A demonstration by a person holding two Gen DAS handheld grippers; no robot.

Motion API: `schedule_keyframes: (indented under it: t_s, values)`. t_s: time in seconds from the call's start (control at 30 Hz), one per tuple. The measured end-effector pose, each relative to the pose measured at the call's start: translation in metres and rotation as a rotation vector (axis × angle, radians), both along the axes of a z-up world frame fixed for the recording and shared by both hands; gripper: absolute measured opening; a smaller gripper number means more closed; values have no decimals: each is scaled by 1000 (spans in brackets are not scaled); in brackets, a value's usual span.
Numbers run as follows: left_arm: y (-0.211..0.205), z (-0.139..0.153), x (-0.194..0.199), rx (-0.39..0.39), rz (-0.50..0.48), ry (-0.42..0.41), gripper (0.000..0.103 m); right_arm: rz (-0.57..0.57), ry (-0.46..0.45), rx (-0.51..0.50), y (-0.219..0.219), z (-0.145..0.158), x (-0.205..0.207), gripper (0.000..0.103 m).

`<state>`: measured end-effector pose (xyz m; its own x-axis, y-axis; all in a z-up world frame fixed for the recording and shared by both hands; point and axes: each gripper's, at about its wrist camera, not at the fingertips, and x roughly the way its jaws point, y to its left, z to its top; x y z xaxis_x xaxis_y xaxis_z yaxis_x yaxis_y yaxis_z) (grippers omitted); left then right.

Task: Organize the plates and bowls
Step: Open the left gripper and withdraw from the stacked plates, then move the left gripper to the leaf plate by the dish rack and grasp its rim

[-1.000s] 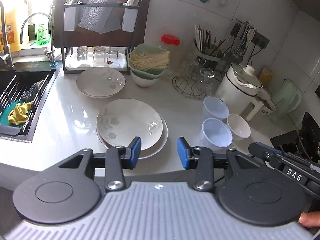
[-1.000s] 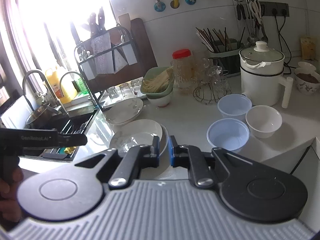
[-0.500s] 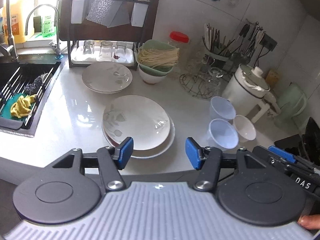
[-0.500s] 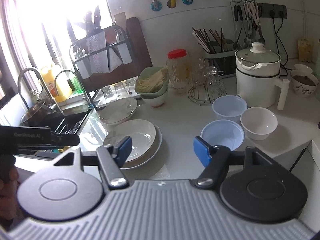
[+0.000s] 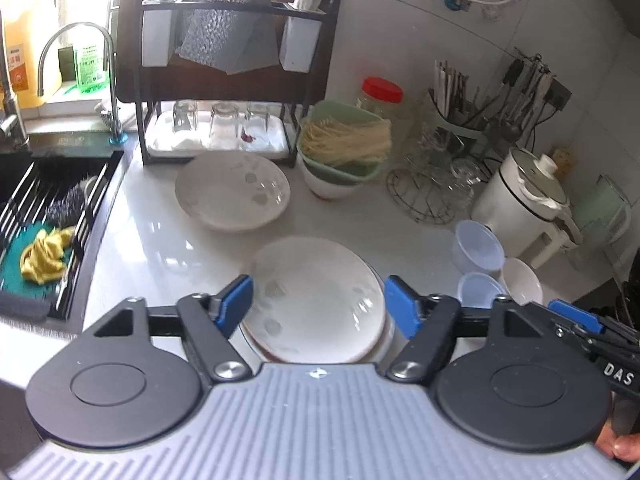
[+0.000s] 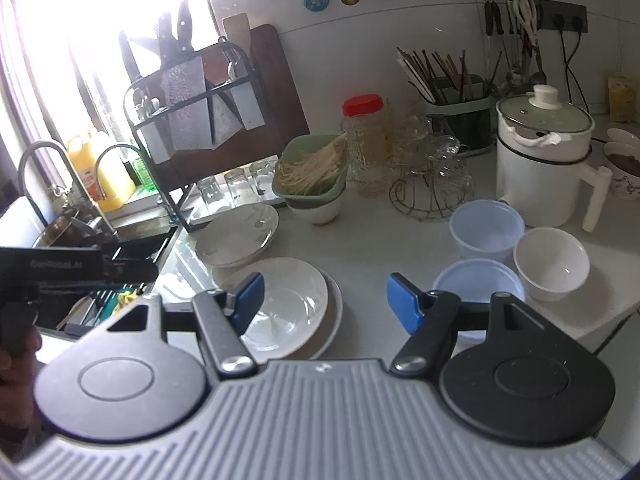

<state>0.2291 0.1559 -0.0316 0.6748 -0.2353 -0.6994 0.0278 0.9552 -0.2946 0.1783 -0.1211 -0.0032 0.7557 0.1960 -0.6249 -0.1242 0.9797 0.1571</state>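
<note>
A stack of white plates (image 5: 316, 300) sits on the counter near the front edge, also in the right wrist view (image 6: 288, 304). A second white plate pair (image 5: 232, 192) lies further back by the rack, also in the right wrist view (image 6: 240, 232). Two pale blue plastic bowls (image 6: 486, 228) (image 6: 476, 280) and a white bowl (image 6: 552, 264) stand at the right. My left gripper (image 5: 318, 304) is open and empty, above the near plate stack. My right gripper (image 6: 324, 302) is open and empty, above the counter between plates and bowls.
A dish rack with glasses (image 5: 224, 120) stands at the back. A green basket of noodles on a white bowl (image 5: 340, 156), a wire glass stand (image 5: 432, 192), a white electric pot (image 6: 540, 168) and a utensil holder (image 6: 456, 112) line the back. The sink (image 5: 40, 216) is left.
Both grippers opened wide; the right one went from nearly shut to open. The left gripper moved forward over the near plate stack.
</note>
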Motion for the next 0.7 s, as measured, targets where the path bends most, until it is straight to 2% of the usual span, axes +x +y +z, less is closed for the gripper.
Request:
schedule_keyframes:
  t_s: [0.13, 0.2, 0.23, 0.3, 0.7]
  values:
    - [15, -6, 30, 15, -3, 5, 89, 8, 0, -7, 17, -2, 19, 70]
    - [25, -10, 44, 19, 6, 4, 92, 8, -4, -4, 26, -2, 31, 78]
    - [31, -13, 51, 19, 9, 4, 92, 6, -5, -1, 30, -3, 36, 87]
    - [41, -18, 64, 19, 17, 7, 92, -1, -5, -6, 38, -5, 47, 93]
    - [113, -71, 149, 12, 18, 89, 92, -29, 86, 63, 95, -46, 121, 93]
